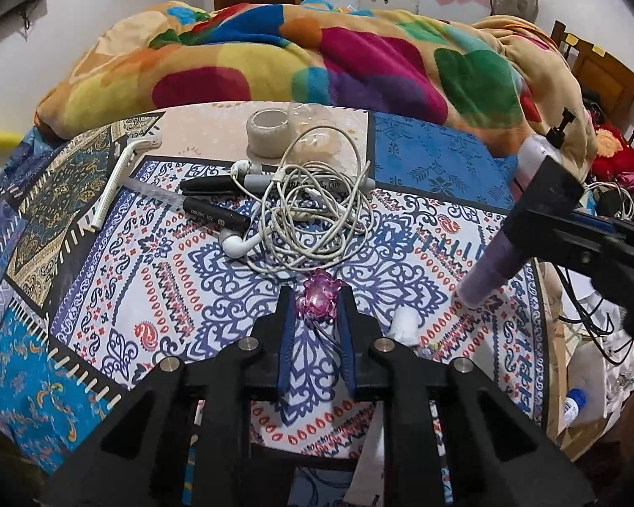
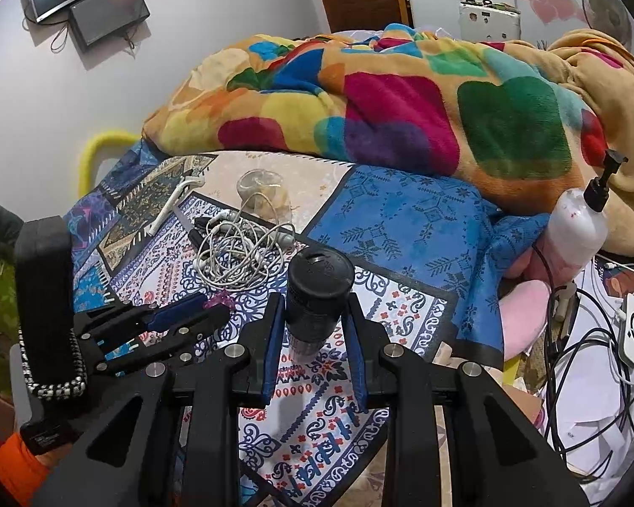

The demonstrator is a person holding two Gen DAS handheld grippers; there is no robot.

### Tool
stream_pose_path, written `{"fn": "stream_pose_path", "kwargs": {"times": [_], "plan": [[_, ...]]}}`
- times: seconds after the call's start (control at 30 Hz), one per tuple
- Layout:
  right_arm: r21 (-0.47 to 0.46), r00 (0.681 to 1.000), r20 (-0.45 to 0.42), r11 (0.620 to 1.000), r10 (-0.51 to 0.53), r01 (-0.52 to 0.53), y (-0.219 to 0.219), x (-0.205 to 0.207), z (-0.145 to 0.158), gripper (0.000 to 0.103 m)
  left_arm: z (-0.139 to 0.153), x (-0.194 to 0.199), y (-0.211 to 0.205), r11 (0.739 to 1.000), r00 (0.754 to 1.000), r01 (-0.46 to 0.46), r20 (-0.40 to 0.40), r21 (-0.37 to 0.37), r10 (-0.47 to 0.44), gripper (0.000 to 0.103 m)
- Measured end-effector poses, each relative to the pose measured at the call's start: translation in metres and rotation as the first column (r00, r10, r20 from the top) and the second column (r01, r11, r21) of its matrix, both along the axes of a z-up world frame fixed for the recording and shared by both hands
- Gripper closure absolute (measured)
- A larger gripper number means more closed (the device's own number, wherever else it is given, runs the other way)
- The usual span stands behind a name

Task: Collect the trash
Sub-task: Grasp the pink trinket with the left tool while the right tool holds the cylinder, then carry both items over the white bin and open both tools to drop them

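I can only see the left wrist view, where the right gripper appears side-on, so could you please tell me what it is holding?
Observer: The right gripper is shut on a dark cylindrical container, which sits between its jaws with the top facing the camera.
Operator: Thank you. Is the top closed?
Observer: It has a black lid with a slot-like opening in it.
Operator: Can you also see who is holding my left gripper?
Observer: Only an orange sleeve shows, at the lower left behind the left gripper.
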State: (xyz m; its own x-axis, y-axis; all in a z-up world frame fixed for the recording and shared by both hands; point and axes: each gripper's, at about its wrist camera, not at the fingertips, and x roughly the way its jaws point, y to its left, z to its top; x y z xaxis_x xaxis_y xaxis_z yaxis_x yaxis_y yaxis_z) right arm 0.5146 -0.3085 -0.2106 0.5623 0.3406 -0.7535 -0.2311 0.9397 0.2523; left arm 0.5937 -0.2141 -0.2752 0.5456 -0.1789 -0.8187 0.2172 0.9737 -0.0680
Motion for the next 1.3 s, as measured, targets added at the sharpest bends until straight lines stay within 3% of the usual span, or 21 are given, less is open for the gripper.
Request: {"fn": "stream_pose_path", "kwargs": {"times": [0.2,0.4,0.53,0.73,1.0,1.3], "plan": [[0.011,1.000,0.011,1.000,0.002,-0.002,0.008,-0.004,0.013,0.078,0.032,-0.016,0.021,0.998,0.999,-0.027,0.039,-0.055,0.029,0.084],[0.009,0.997,0.075,1.000,0.024,-0.025,0.036,-0.028,0.047,0.078,0.092,-0.045,0.051,0.996,0.988,-0.046,0.141,-0.070,0.056,0.084],[0.001,0.993,0.105,0.998,0.060,-0.060,0.062,-0.048,0.068,0.078,0.129,-0.071,0.078,0.995,0.976,-0.074,0.198,-0.070,0.086,0.084],[-0.030,0.980,0.158,0.992,0.124,-0.121,0.103,-0.084,0.099,0.078,0.160,-0.122,0.124,0.988,0.961,-0.130,0.235,-0.080,0.146,0.084],[-0.046,0.957,0.195,0.977,0.214,-0.209,0.154,-0.137,0.123,0.078,0.166,-0.200,0.187,0.973,0.943,-0.221,0.240,-0.069,0.231,0.084],[-0.071,0.914,0.181,0.932,0.363,-0.356,0.231,-0.189,0.119,0.078,0.135,-0.277,0.249,0.933,0.913,-0.357,0.194,-0.052,0.360,0.084]]}}
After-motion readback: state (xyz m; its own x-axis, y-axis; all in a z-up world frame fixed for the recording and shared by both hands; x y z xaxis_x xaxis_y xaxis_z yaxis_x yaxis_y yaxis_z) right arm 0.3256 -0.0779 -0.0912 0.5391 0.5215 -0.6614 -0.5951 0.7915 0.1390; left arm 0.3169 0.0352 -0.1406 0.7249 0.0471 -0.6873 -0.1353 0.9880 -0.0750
